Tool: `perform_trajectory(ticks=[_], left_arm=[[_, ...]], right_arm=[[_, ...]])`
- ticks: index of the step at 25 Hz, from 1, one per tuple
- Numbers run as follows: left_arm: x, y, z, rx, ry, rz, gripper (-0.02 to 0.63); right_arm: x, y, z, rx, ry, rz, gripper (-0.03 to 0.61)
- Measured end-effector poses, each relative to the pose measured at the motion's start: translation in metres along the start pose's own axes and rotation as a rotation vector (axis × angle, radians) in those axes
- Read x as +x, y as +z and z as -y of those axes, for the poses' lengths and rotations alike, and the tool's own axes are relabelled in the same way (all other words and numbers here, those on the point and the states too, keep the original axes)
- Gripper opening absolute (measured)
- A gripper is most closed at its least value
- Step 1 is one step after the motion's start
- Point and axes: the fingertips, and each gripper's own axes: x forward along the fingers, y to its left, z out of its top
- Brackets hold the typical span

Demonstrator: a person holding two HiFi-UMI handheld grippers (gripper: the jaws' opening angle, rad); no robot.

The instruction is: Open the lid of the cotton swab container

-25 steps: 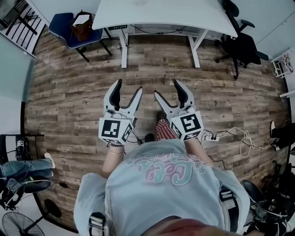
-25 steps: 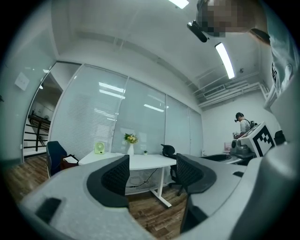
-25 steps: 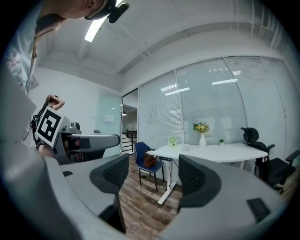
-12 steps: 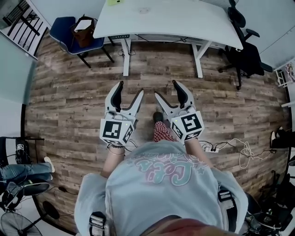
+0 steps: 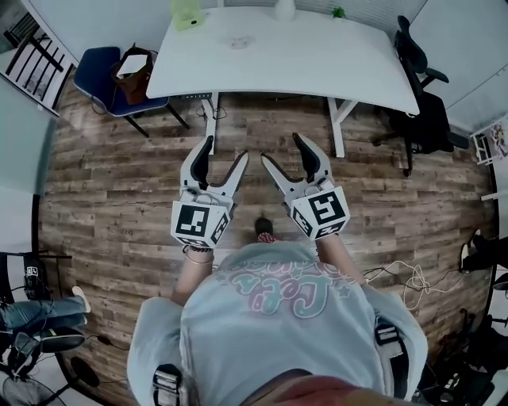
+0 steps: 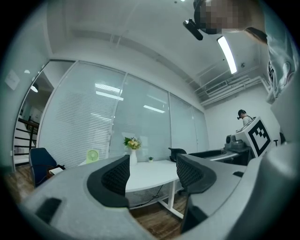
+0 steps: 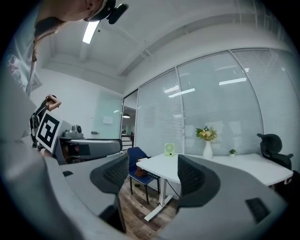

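Note:
Both grippers are held out in front of the person, above the wooden floor and short of the white table (image 5: 317,59). My left gripper (image 5: 222,155) is open and holds nothing, and my right gripper (image 5: 283,151) is open and empty too. A small pale round object (image 5: 239,41) lies on the tabletop; it is too small to tell whether it is the cotton swab container. In the left gripper view the open jaws (image 6: 152,171) frame the table (image 6: 150,171). The right gripper view shows its open jaws (image 7: 152,173) with the table (image 7: 225,166) beyond.
On the table stand a green fan (image 5: 186,12), a white vase (image 5: 284,8) and a tiny plant (image 5: 339,12). A blue chair (image 5: 107,75) with a brown bag sits left of the table, and a black office chair (image 5: 421,87) stands to its right. Cables (image 5: 405,277) lie on the floor.
The person has stepped toward the table, so more of its top shows, including the fan and vase. Both grippers stay open and side by side.

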Motion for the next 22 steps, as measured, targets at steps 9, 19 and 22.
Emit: perform_trajectory(ticks=[9, 19, 22], left_arm=[[0.066, -0.003, -0.016, 0.020, 0.017, -0.003, 0.285], [0.081, -0.004, -0.043, 0.014, 0.016, -0.020, 0.285], [0.084, -0.002, -0.051, 0.025, 0.014, -0.026, 0.285]], right_arm=[[0.045, 0.008, 0.058, 0.002, 0.033, 0.018, 0.314], [0.078, 0.006, 0.061, -0.001, 0.058, -0.010, 0.314], [0.085, 0.006, 0.059, 0.001, 0.061, -0.013, 0.314]])
